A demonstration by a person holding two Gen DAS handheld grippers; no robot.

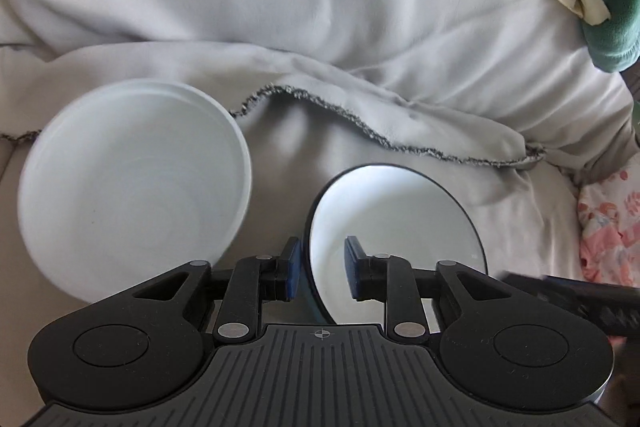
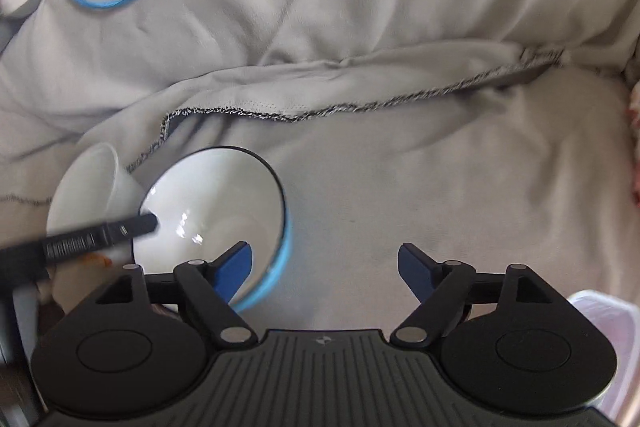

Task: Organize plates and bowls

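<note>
- A white plate [image 1: 132, 187] is seen at the far left, lying on a grey blanket [image 1: 320, 7], apart from both grippers.
- Just right of the plate, a bowl [image 1: 394, 239] with a dark rim and a blue outside is found; in the right wrist view it is tilted and touches the plate.
- The near rim of the bowl is straddled by the left gripper [image 1: 322, 269]: one pad is outside the wall, the other inside. The jaws are only narrowly apart, and a gap is visible on the inner side, so the rim is judged not yet pinched.
- The step in hand is judged to be the grasp of the bowl. Next, the jaws must be closed on the wall, and the bowl lifted without being pushed against the plate.
- At the right, the right gripper [image 2: 324, 269] is held with its jaws spread wide over bare blanket; nothing is between them, and the bowl is left of its left finger.
</note>
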